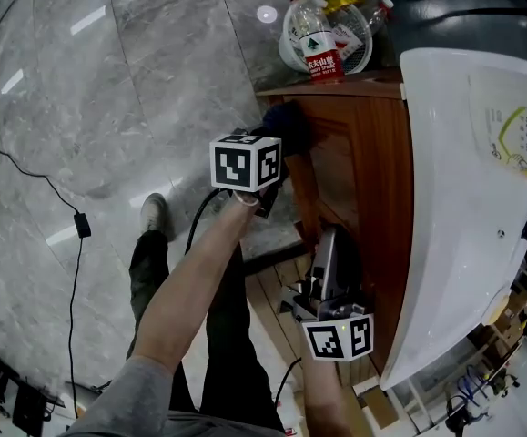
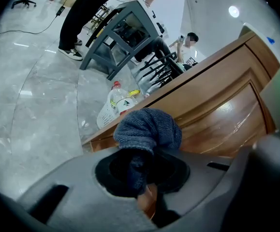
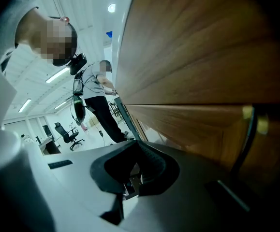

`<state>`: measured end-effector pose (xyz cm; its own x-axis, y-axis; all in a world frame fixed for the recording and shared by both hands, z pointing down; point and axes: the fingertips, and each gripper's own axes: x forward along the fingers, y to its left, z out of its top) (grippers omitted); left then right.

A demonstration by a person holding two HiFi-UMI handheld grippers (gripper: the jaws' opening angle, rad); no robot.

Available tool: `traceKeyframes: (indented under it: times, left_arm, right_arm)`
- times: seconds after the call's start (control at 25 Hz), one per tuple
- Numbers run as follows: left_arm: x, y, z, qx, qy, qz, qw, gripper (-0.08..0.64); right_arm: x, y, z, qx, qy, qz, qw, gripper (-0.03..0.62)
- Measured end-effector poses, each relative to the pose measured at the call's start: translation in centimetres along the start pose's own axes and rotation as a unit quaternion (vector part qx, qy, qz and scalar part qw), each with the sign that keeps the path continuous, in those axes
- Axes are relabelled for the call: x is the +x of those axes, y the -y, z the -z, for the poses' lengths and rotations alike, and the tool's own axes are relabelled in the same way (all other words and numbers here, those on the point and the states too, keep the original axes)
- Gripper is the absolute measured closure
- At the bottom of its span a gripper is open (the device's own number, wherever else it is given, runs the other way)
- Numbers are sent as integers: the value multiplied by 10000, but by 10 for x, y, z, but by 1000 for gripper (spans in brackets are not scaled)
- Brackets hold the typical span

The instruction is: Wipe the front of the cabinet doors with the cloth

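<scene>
A dark blue knitted cloth is bunched in my left gripper, which is shut on it. The cloth presses against the brown wooden cabinet door near its far top corner; in the left gripper view the glossy door panel lies just behind it. My right gripper hangs lower down, close beside the same cabinet front, with its marker cube toward me. In the right gripper view its jaws look shut with nothing between them, and the wood surface fills the upper right.
A white basket of plastic bottles stands on the grey marble floor beyond the cabinet, also seen as the basket in the left gripper view. A white countertop overhangs the cabinet at right. A black cable trails across the floor at left.
</scene>
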<state>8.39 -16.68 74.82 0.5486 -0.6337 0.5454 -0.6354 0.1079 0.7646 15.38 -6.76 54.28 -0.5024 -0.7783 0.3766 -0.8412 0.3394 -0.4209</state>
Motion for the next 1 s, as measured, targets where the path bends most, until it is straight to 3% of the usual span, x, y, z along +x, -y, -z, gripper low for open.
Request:
traceKeyframes:
  times: [0.48,1.0]
  left_arm:
    - [-3,-19,-3,26,-51,-139,9999,514]
    - [-105,46,-43,736,803,251,9937,514]
  right_arm:
    - [-1,-3,7,-13,8,11,10000,581]
    - [-2,-22,-4,27,228,-16,9997,581]
